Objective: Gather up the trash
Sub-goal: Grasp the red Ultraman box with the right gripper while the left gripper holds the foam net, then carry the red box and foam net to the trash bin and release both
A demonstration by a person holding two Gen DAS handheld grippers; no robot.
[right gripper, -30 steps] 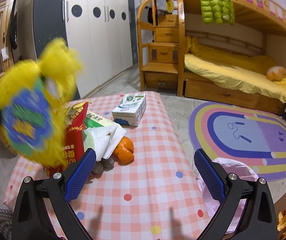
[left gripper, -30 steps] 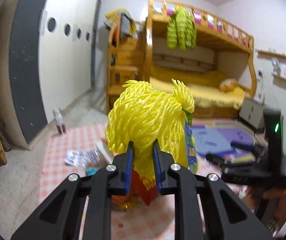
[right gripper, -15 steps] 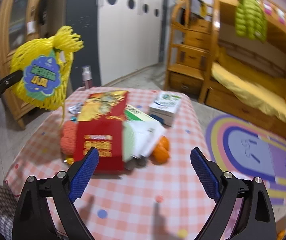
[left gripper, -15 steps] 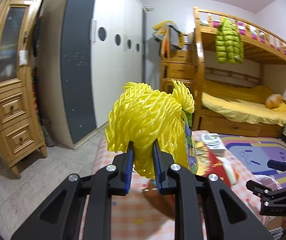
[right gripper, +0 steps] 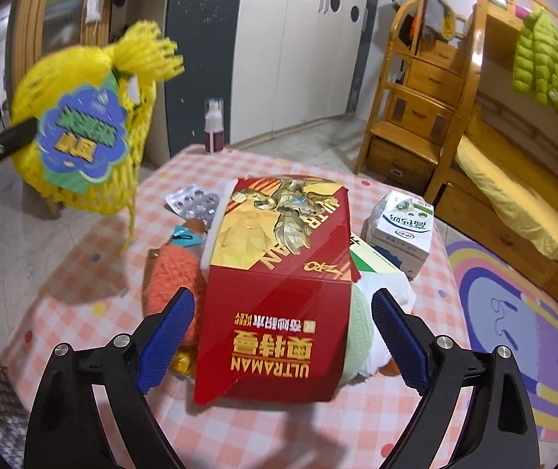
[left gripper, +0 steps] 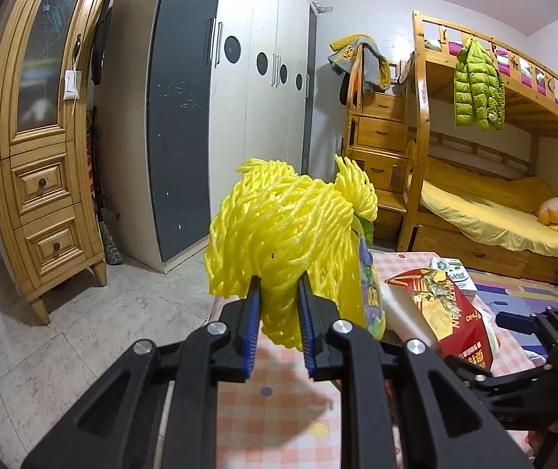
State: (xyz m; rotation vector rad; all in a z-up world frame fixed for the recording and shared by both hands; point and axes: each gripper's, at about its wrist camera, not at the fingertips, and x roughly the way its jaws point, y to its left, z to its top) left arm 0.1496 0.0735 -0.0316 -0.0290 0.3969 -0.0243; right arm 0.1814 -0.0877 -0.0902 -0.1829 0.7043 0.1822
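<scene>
The right claw [right gripper: 279, 336], spread wide, straddles the near end of the red Ultraman bag [right gripper: 275, 293] lying lengthwise away on the tabletop [right gripper: 83, 273] — left of the bag, the left claw [left gripper: 278, 312] grips the yellow foam net [left gripper: 290, 230] aloft.

The left claw [left gripper: 278, 293] was matte black plastic with open triangular cut-outs in its arms, and round silver screws sat at the joints across the lower middle of the frame. Its two fingers [left gripper: 250, 324] carried ribbed blue pads on their inner faces. The right claw [right gripper: 281, 328] had the same black frame, silver screws and wider blue textured pads [right gripper: 167, 336]. At the right edge of the left view, its black housing showed a small green light.
</scene>
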